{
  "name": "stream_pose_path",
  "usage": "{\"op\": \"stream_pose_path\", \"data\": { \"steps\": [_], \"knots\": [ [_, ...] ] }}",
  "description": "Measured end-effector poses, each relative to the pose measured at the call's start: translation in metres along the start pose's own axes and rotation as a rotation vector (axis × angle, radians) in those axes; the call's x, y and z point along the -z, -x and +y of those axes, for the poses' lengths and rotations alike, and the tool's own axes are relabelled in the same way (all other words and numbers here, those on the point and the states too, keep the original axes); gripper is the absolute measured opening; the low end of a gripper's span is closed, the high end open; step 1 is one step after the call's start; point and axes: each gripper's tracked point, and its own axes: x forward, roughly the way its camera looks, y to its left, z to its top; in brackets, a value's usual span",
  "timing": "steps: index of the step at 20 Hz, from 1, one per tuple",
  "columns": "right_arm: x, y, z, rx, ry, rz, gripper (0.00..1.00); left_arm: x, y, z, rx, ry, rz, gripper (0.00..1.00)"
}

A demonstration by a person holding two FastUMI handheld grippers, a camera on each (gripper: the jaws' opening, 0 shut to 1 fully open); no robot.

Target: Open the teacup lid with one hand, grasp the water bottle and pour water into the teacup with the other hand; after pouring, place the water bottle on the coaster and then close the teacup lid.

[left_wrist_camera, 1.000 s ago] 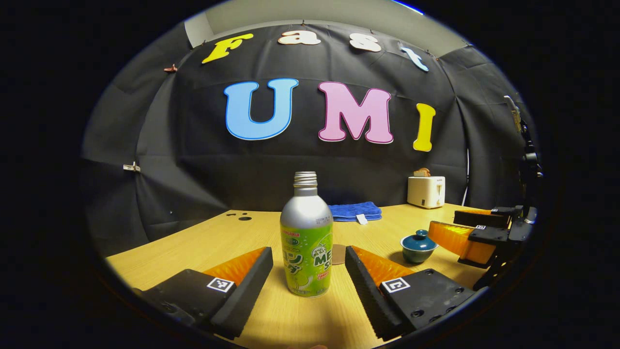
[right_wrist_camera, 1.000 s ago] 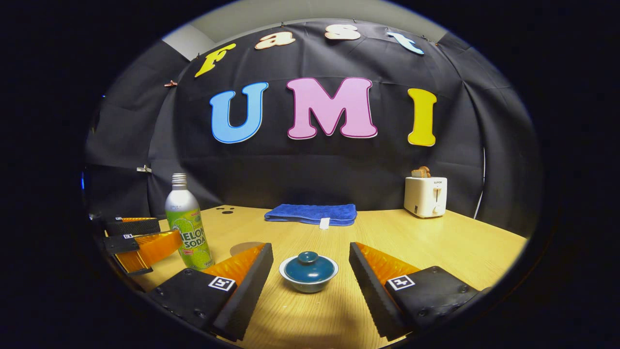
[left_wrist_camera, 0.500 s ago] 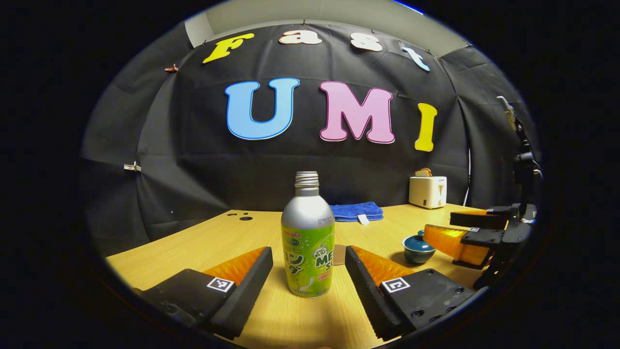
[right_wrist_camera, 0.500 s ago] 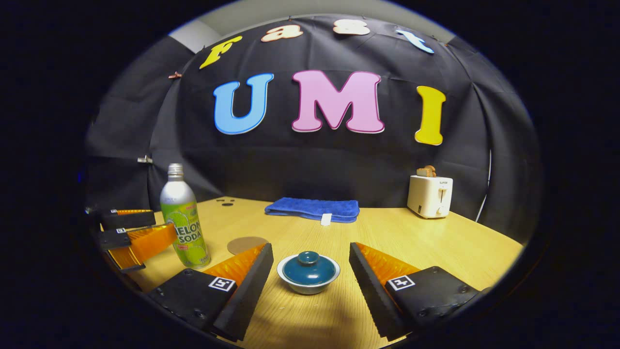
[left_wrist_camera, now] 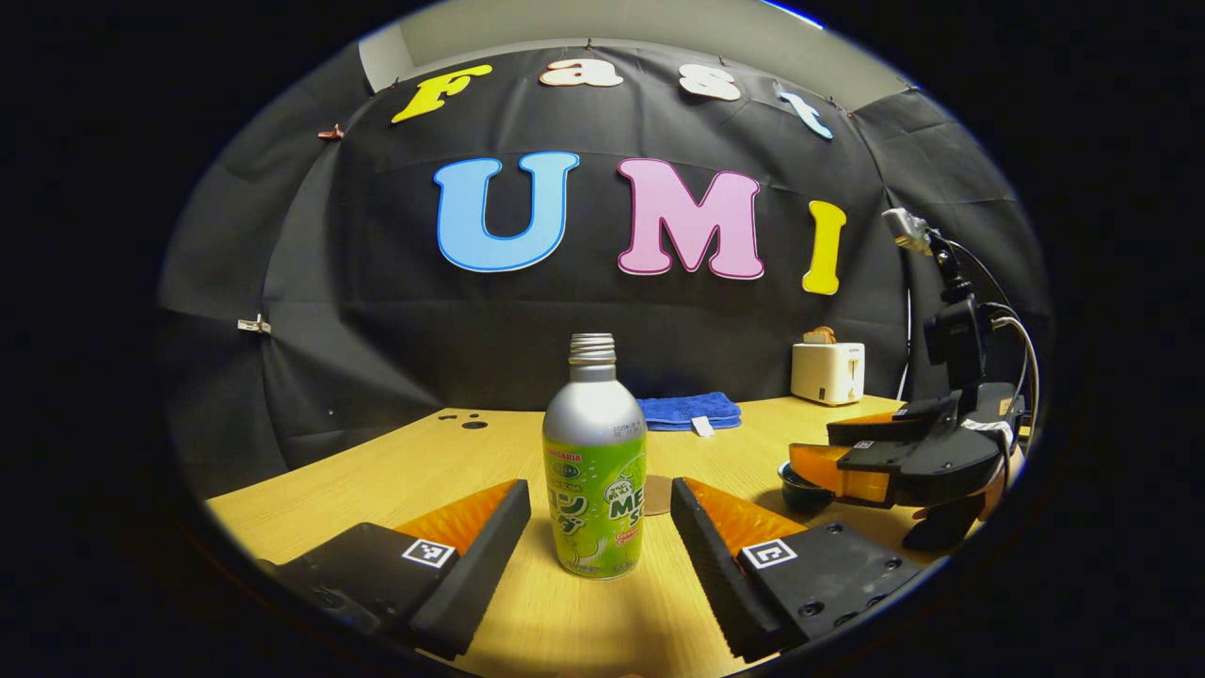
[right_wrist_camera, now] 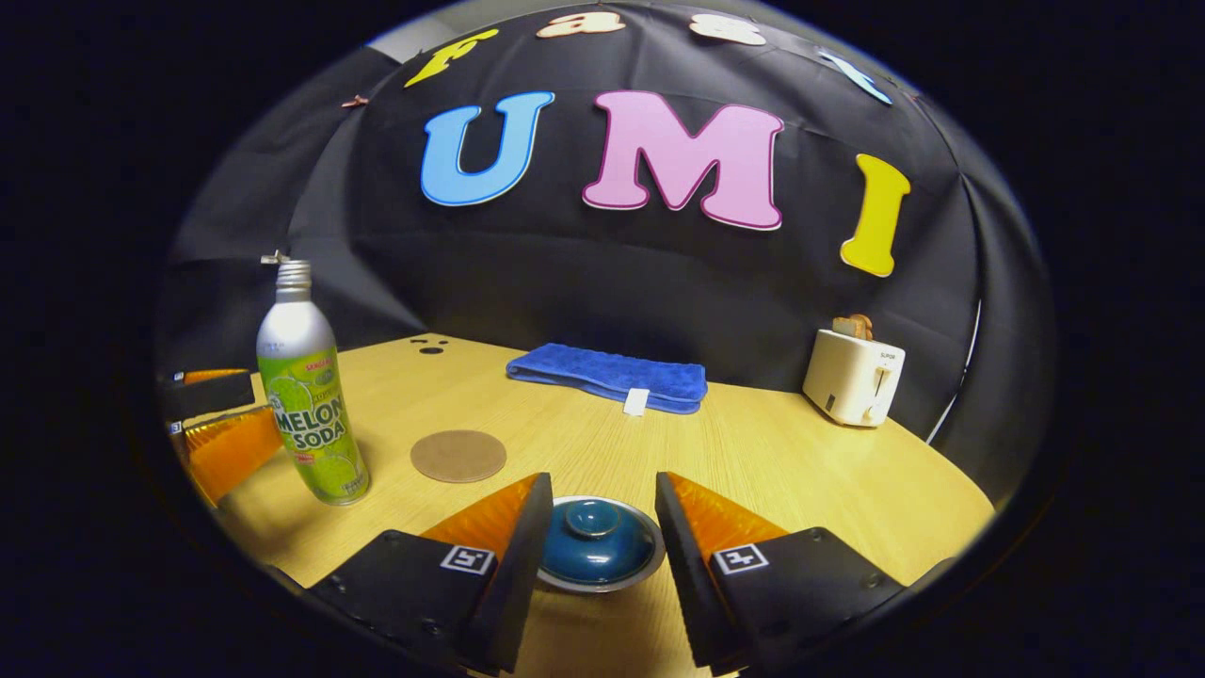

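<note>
A silver bottle (left_wrist_camera: 595,471) with a green label and no cap stands upright on the wooden table (left_wrist_camera: 377,471). It stands between the fingers of my open left gripper (left_wrist_camera: 598,494), which do not touch it. The blue-lidded teacup (right_wrist_camera: 593,544) sits low between the fingers of my right gripper (right_wrist_camera: 602,490). Those fingers flank the lid closely and do not press on it. A round brown coaster (right_wrist_camera: 458,456) lies between bottle (right_wrist_camera: 311,395) and cup. In the left gripper view the right gripper (left_wrist_camera: 838,450) hangs over the teacup (left_wrist_camera: 798,488) and hides most of it.
A folded blue towel (right_wrist_camera: 612,377) lies at the back of the table. A white toaster (right_wrist_camera: 855,377) with toast stands at the back right. My left gripper (right_wrist_camera: 221,419) shows at the far left, beside the bottle.
My right gripper has moved forward and tilted down over the teacup, and its fingers have narrowed around the lid. The left gripper and the bottle have stayed in place.
</note>
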Motion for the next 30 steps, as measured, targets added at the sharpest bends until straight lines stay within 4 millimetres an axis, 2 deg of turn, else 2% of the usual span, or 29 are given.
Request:
{"op": "stream_pose_path", "data": {
  "steps": [3,6,7,8,9,10,14,21,23,28,30],
  "knots": [
    [0.001,-0.004,0.004,-0.007,0.031,0.013,0.51,0.0,-0.001,0.0,0.0,0.0,0.0,0.95],
    [0.0,-0.004,0.006,-0.013,0.032,0.014,0.49,-0.001,0.0,0.0,0.0,0.0,0.0,0.95],
    [0.0,-0.003,0.007,-0.017,0.027,0.016,0.42,0.0,0.0,-0.001,0.0,0.0,0.0,0.95],
    [-0.002,-0.001,0.003,-0.008,0.021,0.014,0.41,0.0,-0.001,-0.001,0.0,0.0,0.0,0.95],
    [-0.001,-0.005,0.002,-0.013,0.017,0.013,0.35,0.0,0.0,-0.001,0.0,0.0,0.0,0.95],
    [-0.001,-0.006,0.002,-0.016,0.014,0.014,0.34,-0.001,-0.001,-0.001,0.0,0.0,0.0,0.95],
    [-0.005,-0.001,0.007,-0.019,0.038,-0.004,0.31,-0.001,0.0,-0.001,0.0,0.0,0.0,0.95],
    [-0.032,0.023,-0.002,0.052,0.07,-0.194,0.31,0.0,-0.001,0.0,-0.005,0.0,-0.001,0.95],
    [-0.029,0.025,-0.003,0.039,0.024,-0.197,0.31,0.0,-0.006,0.001,-0.007,0.0,0.0,0.95],
    [-0.024,0.029,-0.028,0.034,-0.198,-0.198,0.31,0.0,-0.022,0.003,-0.02,0.001,0.003,0.95],
    [-0.023,0.037,-0.042,0.065,-0.176,-0.203,0.31,0.0,-0.03,0.002,-0.018,0.001,0.001,0.95]
  ]
}}
